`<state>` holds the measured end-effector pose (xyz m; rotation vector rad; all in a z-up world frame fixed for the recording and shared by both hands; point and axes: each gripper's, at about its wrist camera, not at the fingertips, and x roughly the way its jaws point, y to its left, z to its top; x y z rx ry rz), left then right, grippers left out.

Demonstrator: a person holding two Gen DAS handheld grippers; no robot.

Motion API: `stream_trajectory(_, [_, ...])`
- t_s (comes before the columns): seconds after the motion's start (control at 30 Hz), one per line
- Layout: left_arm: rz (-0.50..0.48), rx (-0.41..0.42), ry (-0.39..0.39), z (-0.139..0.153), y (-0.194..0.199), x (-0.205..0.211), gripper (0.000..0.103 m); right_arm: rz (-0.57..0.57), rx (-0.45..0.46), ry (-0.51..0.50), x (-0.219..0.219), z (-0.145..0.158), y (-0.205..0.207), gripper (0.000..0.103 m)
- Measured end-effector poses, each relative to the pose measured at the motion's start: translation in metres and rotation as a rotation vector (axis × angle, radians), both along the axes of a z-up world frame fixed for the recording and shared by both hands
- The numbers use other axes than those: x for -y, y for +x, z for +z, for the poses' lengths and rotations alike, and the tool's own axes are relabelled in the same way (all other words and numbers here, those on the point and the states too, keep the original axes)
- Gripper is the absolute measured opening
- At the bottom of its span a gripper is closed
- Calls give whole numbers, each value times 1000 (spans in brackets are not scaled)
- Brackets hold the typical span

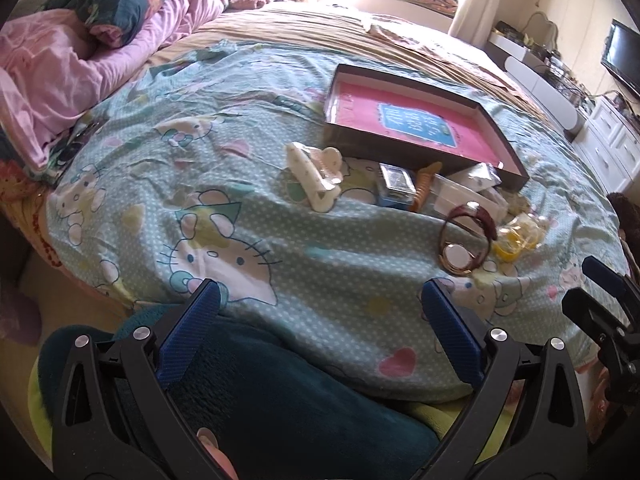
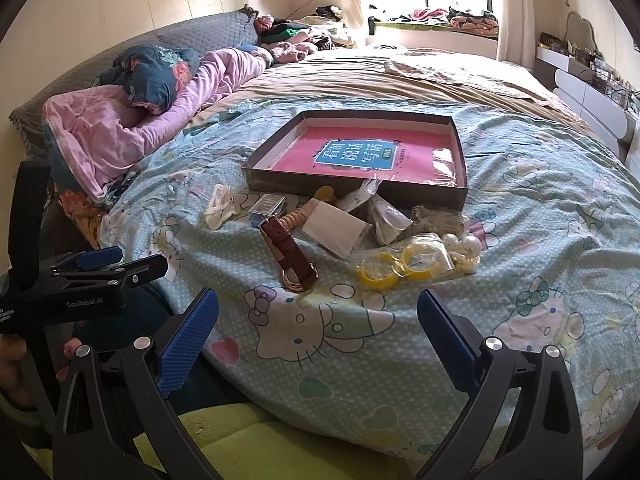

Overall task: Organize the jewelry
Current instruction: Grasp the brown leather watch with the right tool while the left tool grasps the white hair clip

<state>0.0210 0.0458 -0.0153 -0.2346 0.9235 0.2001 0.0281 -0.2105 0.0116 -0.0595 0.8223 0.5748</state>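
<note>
A shallow dark box [image 2: 352,190] with a pink book inside lies on the bed; it also shows in the left wrist view [image 1: 404,146]. In front of it lies a heap of jewelry: a brown-strap watch [image 2: 292,258] [image 1: 466,240], yellow bangles in a clear bag [image 2: 400,266] [image 1: 516,236], pearl pieces [image 2: 466,250], a white hair claw [image 1: 316,178] [image 2: 218,206], a wooden bead piece [image 2: 296,218], small packets [image 2: 336,228]. My left gripper [image 1: 320,300] is open and empty, short of the heap. My right gripper [image 2: 318,308] is open and empty, just before the watch.
A Hello Kitty sheet [image 2: 520,240] covers the near bed. Pink and dark bedding [image 2: 132,120] is piled at the left. A window ledge [image 2: 432,26] with clothes is at the back, white drawers [image 1: 612,148] and a TV [image 1: 622,56] at the right.
</note>
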Motion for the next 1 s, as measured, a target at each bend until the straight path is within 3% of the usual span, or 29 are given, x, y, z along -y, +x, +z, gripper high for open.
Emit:
stream_trajectory(0.27, [23,-61,-40,-18,22,-17,94,70,3,-6,-32,-12,21,99])
stream_trajectory(0.43, [2,-78,-123,-22,45,-28,94,111,3,-23,-47,-21,32,98])
stream_trajectory(0.5, [8,-87,-120,-23,56,-31,94,125,-1,-26,-50,-26,36,91])
stream_trajectory(0.63, [15,-101,-191,-31,79,-42,94,146,-27,-48,-56,-38,42,75])
stream_trajectory(1.0, [-5,-112,-192,-37,116,-45,94,189,-34,-72,-64,-57,52,33])
